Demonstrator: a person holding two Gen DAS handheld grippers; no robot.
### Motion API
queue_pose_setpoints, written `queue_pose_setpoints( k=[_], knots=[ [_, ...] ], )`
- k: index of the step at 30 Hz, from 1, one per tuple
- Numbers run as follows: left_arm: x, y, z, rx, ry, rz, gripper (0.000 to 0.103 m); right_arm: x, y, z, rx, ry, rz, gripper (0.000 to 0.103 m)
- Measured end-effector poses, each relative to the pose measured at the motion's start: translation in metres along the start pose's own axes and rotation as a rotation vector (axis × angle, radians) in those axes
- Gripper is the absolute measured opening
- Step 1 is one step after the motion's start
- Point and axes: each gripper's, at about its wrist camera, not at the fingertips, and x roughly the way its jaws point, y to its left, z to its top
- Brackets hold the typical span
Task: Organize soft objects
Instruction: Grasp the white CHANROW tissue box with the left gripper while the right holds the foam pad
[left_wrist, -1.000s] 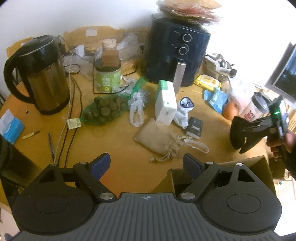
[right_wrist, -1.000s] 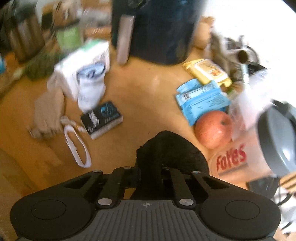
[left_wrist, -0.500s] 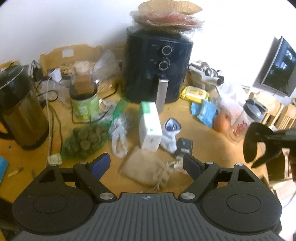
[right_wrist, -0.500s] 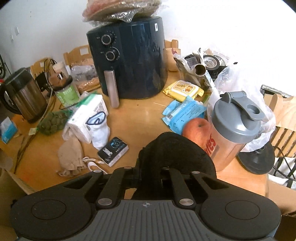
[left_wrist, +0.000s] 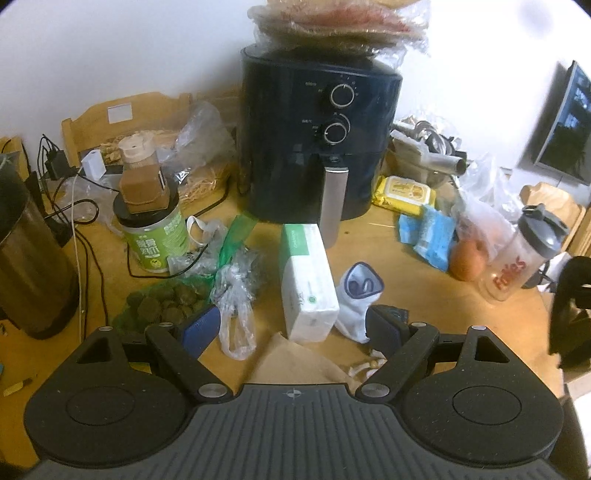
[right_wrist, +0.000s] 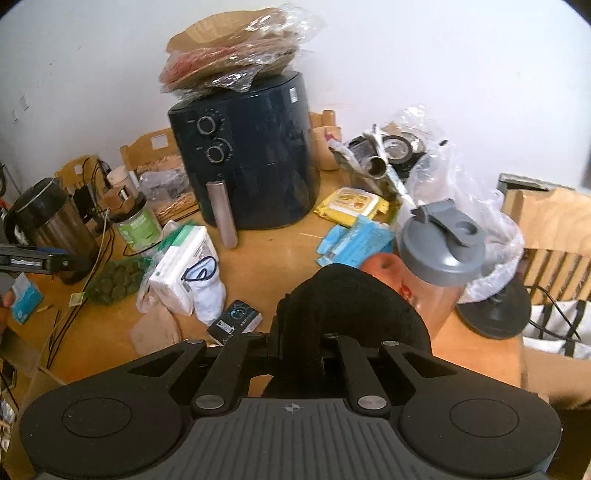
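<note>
Black soft fabric pad (right_wrist: 351, 302) sits clamped in the closed right gripper (right_wrist: 295, 338), raised above the wooden bench (right_wrist: 266, 266) near its right edge. Left gripper (left_wrist: 291, 326) hangs with jaws spread wide and empty, over a beige drawstring cloth pouch (left_wrist: 295, 363) lying beside a white sock (left_wrist: 356, 302) mid-bench.

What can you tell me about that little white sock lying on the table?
The white sock looks like soft knit cotton with a dark blue band around its opening, which gapes toward the camera. It lies crumpled on the wooden table, leaning against the white and green box, with a small black packet just beside it. Neither claw touches it.
</note>
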Motion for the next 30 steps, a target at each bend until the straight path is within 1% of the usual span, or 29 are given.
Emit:
queue_pose_setpoints(
  k=[6, 15, 26, 30],
  knots=[
    [0.027, -0.002, 0.004, 0.030, 0.004, 0.020, 0.086, -0.011, -0.008, -0.013, 0.059, -0.011, -0.027, 0.011],
    [0.068, -0.009, 0.012, 0.056, 0.027, 0.028, 0.087, -0.014, -0.011, -0.032, 0.101, 0.012, -0.041, 0.011],
    [0.124, -0.020, 0.021, 0.076, 0.104, 0.049, 0.086, -0.019, -0.006, -0.039, 0.121, 0.016, -0.039, 0.011],
    [0.145, -0.020, 0.022, 0.066, 0.139, 0.055, 0.086, -0.024, -0.004, -0.042, 0.130, 0.018, -0.037, 0.011]
  ],
)
